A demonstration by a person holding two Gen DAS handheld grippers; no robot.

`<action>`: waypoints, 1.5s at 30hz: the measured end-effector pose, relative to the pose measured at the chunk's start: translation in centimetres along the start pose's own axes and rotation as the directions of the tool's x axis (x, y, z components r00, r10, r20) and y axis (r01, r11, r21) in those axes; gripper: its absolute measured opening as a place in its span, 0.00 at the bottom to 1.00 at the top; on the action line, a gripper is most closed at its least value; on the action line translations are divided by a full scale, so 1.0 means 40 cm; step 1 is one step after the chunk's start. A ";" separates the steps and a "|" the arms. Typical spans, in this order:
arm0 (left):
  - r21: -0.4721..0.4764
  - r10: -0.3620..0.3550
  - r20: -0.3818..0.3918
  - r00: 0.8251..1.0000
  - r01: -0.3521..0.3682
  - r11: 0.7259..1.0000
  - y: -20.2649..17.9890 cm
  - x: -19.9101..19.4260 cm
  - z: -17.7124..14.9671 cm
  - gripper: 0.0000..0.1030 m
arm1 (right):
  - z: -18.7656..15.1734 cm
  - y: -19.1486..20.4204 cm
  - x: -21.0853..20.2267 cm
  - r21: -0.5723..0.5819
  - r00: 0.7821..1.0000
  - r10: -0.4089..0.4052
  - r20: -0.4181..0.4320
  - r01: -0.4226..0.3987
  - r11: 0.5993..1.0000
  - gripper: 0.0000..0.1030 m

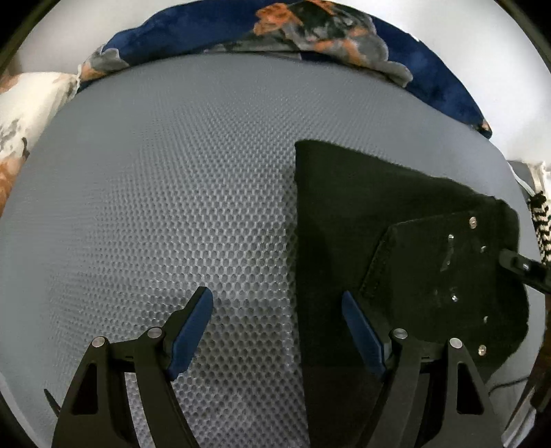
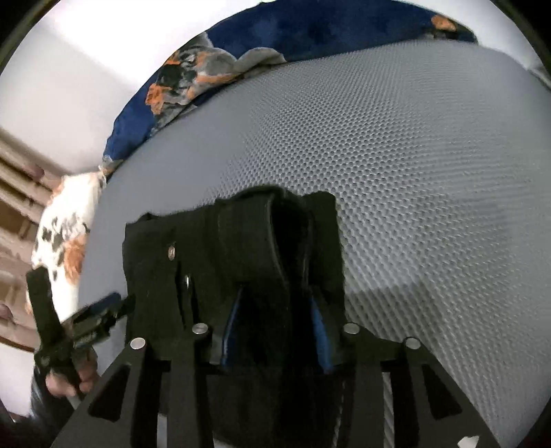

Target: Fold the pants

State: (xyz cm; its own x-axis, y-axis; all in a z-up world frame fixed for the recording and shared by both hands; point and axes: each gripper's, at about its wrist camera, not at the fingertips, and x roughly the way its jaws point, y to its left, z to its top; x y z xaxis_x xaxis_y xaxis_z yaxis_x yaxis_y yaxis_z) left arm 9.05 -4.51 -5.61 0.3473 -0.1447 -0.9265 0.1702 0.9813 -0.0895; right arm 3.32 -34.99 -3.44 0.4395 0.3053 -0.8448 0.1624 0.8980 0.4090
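Observation:
The black pants (image 1: 378, 220) lie on the grey honeycomb mat (image 1: 172, 193), right of centre in the left wrist view, with a studded waistband part (image 1: 458, 275) lifted at the right. My left gripper (image 1: 277, 306) is open and empty over the mat, its right finger (image 1: 361, 334) at the pants' left edge. My right gripper (image 2: 275, 310) is shut on the black pants (image 2: 241, 248) and holds a bunched waistband with metal studs above the mat (image 2: 430, 172). The right gripper's tip also shows in the left wrist view (image 1: 516, 265).
A navy blanket with orange and grey print (image 1: 310, 27) lies along the mat's far edge. A white patterned pillow (image 1: 24, 113) sits at the far left. A black-and-white striped cloth (image 1: 542, 220) lies off the right edge. My left gripper and hand (image 2: 69, 344) show at the left.

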 end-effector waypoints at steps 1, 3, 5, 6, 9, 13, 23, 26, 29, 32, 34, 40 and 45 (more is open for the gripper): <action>-0.002 -0.004 0.007 1.000 0.004 1.000 0.002 -0.001 -0.003 0.75 | -0.014 0.004 -0.012 -0.010 1.000 -0.005 -0.004 0.005 1.000 0.35; 0.005 -0.007 0.003 1.000 0.007 1.000 0.004 -0.006 -0.009 0.75 | -0.046 0.013 -0.035 -0.025 1.000 -0.005 -0.020 0.005 1.000 0.34; 0.005 -0.008 0.002 1.000 0.008 1.000 0.007 -0.012 -0.023 0.75 | -0.075 0.015 -0.048 -0.021 1.000 0.005 -0.027 -0.006 1.000 0.29; 0.013 -0.013 -0.002 1.000 0.013 1.000 0.006 -0.015 -0.034 0.75 | -0.090 0.017 -0.055 -0.021 1.000 0.007 -0.028 -0.008 1.000 0.27; 0.035 -0.032 -0.013 0.999 0.032 0.999 0.001 -0.025 -0.067 0.75 | -0.127 0.026 -0.060 -0.043 1.000 -0.001 -0.021 0.000 0.999 0.13; 0.065 -0.041 -0.019 0.999 0.043 0.997 -0.011 -0.039 -0.104 0.75 | -0.148 0.038 -0.079 -0.051 1.000 -0.021 -0.003 0.020 0.998 0.06; 0.093 -0.063 -0.048 0.997 0.068 0.993 -0.022 -0.054 -0.140 0.76 | -0.171 -0.002 -0.037 -0.019 0.999 -0.047 -0.024 0.047 0.999 0.06; 0.099 -0.064 -0.046 0.997 0.068 0.993 -0.021 -0.059 -0.137 0.76 | -0.153 0.004 -0.053 -0.039 0.998 -0.057 -0.028 0.056 0.998 0.18; 0.070 -0.093 -0.048 0.995 0.096 0.993 0.001 -0.067 -0.130 0.76 | -0.129 0.007 -0.066 -0.040 0.994 -0.106 -0.020 0.105 0.994 0.37; 0.039 -0.105 -0.037 0.994 0.107 0.994 0.035 -0.079 -0.118 0.76 | -0.103 0.005 -0.066 -0.044 0.996 -0.085 -0.004 0.085 0.995 0.55; 0.018 -0.111 -0.035 0.993 0.111 0.994 0.056 -0.080 -0.105 0.76 | -0.084 0.002 -0.053 -0.049 0.996 -0.086 -0.003 0.086 0.995 0.59; -0.058 -0.170 -0.064 0.983 0.167 0.984 0.119 -0.074 -0.076 0.76 | -0.051 -0.052 -0.026 0.019 0.999 -0.002 -0.037 0.002 1.000 0.59; -0.039 -0.147 -0.078 0.986 0.145 0.989 0.090 -0.058 -0.058 0.76 | -0.045 -0.069 -0.025 0.014 0.999 0.021 -0.046 -0.021 1.000 0.59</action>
State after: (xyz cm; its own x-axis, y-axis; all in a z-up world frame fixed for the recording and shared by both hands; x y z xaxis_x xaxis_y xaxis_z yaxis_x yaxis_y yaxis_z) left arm 6.72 -0.36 -4.62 0.2456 -0.2775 -0.9288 0.1825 0.9542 -0.2368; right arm 0.85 -37.21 -4.33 0.4020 0.3384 -0.8508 0.1652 0.8872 0.4309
